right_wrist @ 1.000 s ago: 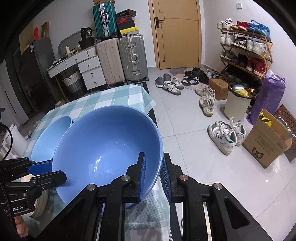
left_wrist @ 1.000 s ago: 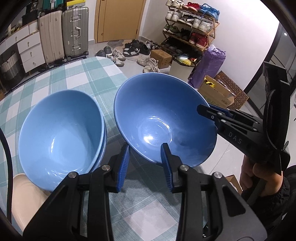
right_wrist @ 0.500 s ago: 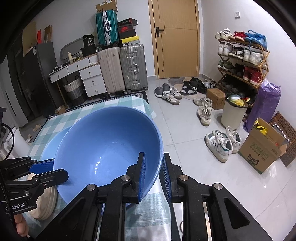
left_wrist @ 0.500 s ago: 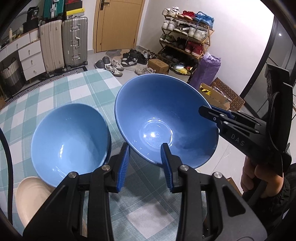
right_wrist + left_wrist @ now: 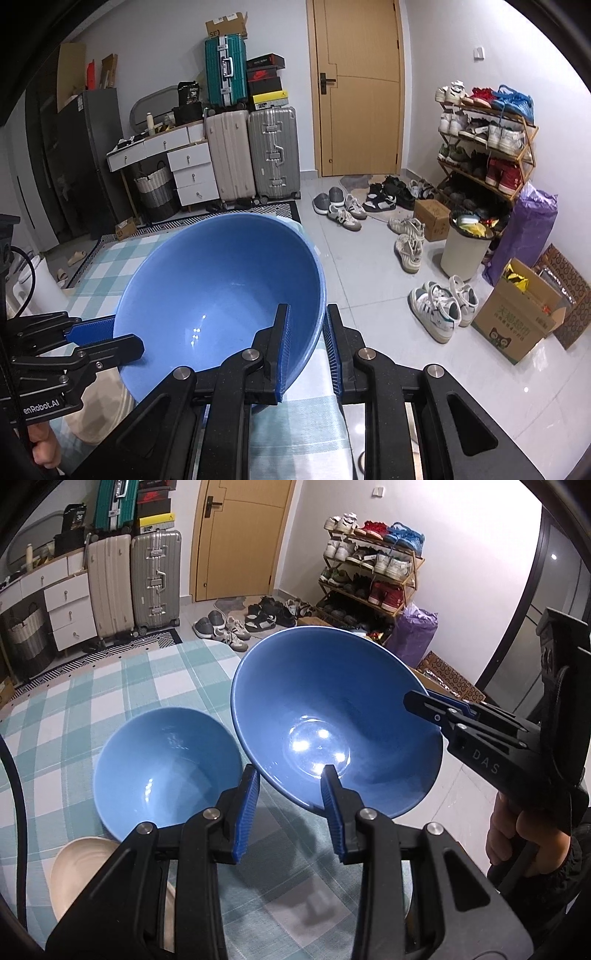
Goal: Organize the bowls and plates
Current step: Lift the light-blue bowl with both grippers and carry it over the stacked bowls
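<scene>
Two blue bowls, both empty — lifted bowl pinched at rim by left gripper and right gripper; second bowl on checked tablecloth. One cream plate beside it.

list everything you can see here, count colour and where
held bowl: 1, blue, lifted and tilted, gripped at two rim spots
resting bowl: at least 1, blue, on the tablecloth left of the held one
plate: 1, cream, near table edge, partly hidden
tablecloth: 1, teal and white check, over the table
suitcases: 3, beige, silver, teal on top, by the door
door: 1, tan, back wall
shoe rack: 1, wooden, full, right wall
bin: 1, white, on the floor
left gripper: black, blue pads, shut on near rim
right gripper: same, shut on far rim
</scene>
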Demonstrator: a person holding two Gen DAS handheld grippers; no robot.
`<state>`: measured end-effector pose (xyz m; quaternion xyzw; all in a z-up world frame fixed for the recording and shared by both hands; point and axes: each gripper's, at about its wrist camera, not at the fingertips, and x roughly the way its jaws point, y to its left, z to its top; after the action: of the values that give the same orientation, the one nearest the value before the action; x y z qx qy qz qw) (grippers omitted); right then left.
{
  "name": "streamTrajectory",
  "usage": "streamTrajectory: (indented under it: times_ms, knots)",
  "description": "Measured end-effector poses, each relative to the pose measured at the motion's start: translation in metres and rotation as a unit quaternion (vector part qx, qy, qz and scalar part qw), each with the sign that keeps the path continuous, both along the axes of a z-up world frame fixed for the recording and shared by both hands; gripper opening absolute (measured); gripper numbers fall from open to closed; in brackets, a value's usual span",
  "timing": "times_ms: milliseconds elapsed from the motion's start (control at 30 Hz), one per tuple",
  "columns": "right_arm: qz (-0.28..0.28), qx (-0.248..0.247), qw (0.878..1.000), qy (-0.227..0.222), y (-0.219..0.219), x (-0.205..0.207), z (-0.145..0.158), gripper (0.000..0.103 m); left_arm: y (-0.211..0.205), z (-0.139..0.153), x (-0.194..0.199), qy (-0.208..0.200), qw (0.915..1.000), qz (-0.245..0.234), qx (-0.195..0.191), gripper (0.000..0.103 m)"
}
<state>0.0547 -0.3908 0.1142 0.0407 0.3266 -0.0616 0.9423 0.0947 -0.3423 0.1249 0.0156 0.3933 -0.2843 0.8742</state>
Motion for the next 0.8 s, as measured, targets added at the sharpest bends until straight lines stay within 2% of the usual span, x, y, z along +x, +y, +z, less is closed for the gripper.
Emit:
streamTrajectory:
  times_ms: [467,800]
  knots:
    - [0.030,-0.013,0.999,-0.020,0.049,0.013,0.028,0.019,0.058,0.035,-0.007,-0.018,0.9990,0.037,-0.018,0.031]
    - [0.058,-0.016,0.998,-0.027,0.081,0.025,0.035,0.019,0.090,0.045,0.000,-0.022,0.9973,0.067,-0.022,0.031]
